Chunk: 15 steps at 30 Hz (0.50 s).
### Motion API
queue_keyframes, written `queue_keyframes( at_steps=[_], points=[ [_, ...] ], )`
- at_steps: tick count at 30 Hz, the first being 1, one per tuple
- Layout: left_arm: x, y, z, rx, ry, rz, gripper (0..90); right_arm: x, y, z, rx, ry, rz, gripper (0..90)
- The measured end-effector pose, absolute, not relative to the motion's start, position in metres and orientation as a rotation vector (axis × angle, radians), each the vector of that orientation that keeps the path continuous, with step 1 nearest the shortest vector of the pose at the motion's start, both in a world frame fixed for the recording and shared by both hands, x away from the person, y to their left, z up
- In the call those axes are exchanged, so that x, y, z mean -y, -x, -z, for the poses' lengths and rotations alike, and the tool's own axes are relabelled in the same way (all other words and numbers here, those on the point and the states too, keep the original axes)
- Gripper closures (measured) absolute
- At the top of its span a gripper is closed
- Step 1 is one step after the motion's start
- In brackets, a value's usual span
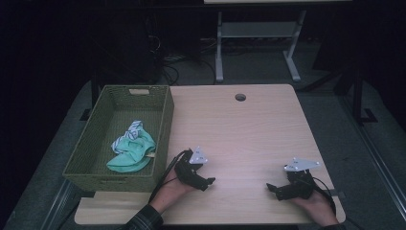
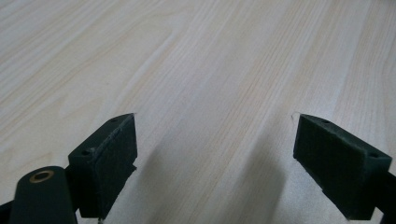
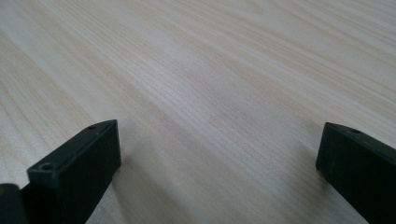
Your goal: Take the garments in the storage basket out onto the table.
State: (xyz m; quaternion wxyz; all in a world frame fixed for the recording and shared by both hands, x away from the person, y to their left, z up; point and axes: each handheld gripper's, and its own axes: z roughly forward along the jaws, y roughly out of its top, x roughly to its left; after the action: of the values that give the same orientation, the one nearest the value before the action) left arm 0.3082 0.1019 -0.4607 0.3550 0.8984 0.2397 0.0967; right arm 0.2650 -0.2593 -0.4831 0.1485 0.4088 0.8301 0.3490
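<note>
A green woven basket (image 1: 163, 120) stands at the table's left side, and crumpled teal and striped cloths (image 1: 132, 148) lie inside it. My left gripper (image 1: 208, 184) rests low on the light wood table (image 1: 239, 129), right of the basket, held in a hand. It is open, and bare wood lies between its jaws in the left gripper view (image 2: 215, 135). My right gripper (image 1: 272, 189) sits near the front right of the table, pointing left. It is open too, with bare wood between its jaws (image 3: 219, 144).
A round cable hole (image 1: 240, 97) lies near the table's far edge. Beyond the table stand a desk frame's white legs (image 1: 219, 48) and cables on a dark floor. The basket's right wall is close to my left hand.
</note>
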Motion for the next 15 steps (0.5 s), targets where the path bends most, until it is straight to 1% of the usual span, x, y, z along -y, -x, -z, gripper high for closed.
queue_keyframes(
  at_steps=[15],
  points=[
    [-0.1031,-0.3091,0.4549,-0.631,-2.300,-0.241,12.9,0.2593,-0.2651,0.4831,-2.388,-1.175,-1.003,0.0]
  ],
)
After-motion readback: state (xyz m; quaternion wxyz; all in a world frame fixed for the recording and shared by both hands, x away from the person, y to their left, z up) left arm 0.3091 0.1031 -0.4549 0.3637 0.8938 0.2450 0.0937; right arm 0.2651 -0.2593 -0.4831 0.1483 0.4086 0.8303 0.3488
